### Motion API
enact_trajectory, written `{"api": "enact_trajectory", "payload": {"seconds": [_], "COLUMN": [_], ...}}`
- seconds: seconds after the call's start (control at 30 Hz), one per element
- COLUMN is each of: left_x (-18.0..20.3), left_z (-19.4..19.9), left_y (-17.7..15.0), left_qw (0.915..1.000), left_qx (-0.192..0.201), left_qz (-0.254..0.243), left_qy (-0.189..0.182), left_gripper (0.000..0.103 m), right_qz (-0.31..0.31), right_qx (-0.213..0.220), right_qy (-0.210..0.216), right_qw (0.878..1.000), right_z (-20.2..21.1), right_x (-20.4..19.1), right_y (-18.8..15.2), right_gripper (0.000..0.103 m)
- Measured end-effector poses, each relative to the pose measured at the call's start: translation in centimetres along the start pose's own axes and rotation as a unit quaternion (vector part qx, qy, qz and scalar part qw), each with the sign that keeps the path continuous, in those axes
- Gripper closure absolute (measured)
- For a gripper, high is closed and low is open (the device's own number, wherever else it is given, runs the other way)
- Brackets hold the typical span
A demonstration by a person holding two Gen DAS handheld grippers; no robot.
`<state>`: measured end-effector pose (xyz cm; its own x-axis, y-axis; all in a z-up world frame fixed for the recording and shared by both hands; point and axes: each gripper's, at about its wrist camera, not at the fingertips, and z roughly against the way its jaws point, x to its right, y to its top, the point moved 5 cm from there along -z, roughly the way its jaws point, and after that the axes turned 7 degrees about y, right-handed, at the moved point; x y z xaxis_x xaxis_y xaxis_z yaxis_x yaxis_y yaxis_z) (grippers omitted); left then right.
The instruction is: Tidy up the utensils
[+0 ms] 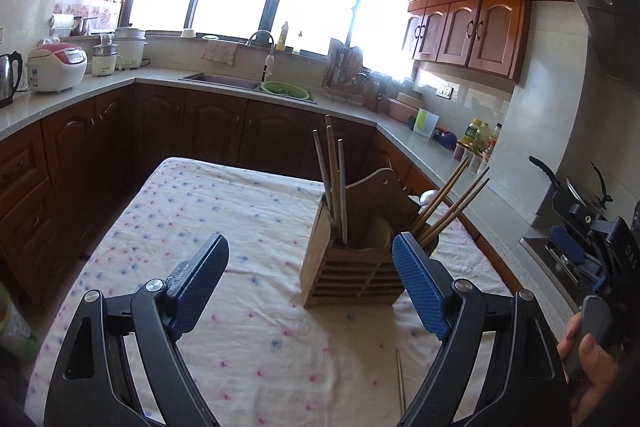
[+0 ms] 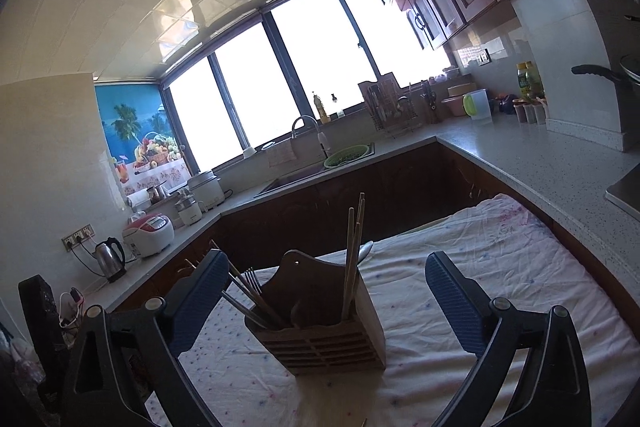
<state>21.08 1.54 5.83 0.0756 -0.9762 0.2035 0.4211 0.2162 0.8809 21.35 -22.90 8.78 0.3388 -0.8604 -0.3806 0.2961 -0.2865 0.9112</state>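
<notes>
A slatted wooden utensil holder [image 1: 352, 267] [image 2: 320, 339] stands upright on the table's dotted white cloth [image 1: 200, 211] [image 2: 500, 267]. Wooden chopsticks [image 1: 334, 179] stand in its left compartment, and more chopsticks [image 1: 452, 203] lean out of its right one. A metal spoon [image 2: 366, 251] peeks out behind the holder. One loose chopstick [image 1: 401, 383] lies on the cloth near the front edge. My left gripper [image 1: 310, 243] is open just short of the holder, nothing between its pads. My right gripper [image 2: 326, 259] is open too, wide and empty, facing the holder from the other side.
Stone counters wrap around the table. A sink with a green colander [image 1: 286, 91] lies ahead under the windows. A rice cooker [image 1: 56, 67] and kettle [image 1: 8, 77] stand on the left counter. A stove with a pan [image 1: 576, 195] is at the right, beside bottles [image 1: 478, 137].
</notes>
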Motion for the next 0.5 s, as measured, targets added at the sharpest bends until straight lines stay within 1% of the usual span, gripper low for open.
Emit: {"api": "enact_trajectory", "payload": {"seconds": [0.13,0.27,0.37,0.47,0.5], "left_x": [-0.8,-1.2,-1.3,-1.7,-1.9], "left_z": [2.0,4.1,4.8,5.9,6.4], "left_y": [-1.7,-3.2,-4.4,-4.9,-5.0], "left_qw": [0.9996,0.998,0.9977,0.9967,0.996], "left_qx": [0.01,0.033,0.03,0.039,0.047], "left_qz": [0.003,0.0,-0.019,-0.027,-0.025], "left_qy": [0.025,0.053,0.058,0.065,0.071], "left_gripper": [0.015,0.015,0.015,0.015,0.011], "right_qz": [-0.005,-0.005,-0.004,0.001,0.007], "right_qx": [-0.003,-0.012,-0.011,-0.005,-0.004], "right_qy": [-0.004,-0.01,-0.013,-0.017,-0.02], "right_qw": [1.0,1.0,1.0,1.0,1.0], "right_z": [1.9,3.9,5.5,6.9,7.2], "right_x": [-0.1,-0.2,-0.4,-0.7,-0.9], "right_y": [-2.0,-4.0,-5.2,-6.2,-6.4], "right_gripper": [0.003,0.003,0.003,0.002,0.002]}}
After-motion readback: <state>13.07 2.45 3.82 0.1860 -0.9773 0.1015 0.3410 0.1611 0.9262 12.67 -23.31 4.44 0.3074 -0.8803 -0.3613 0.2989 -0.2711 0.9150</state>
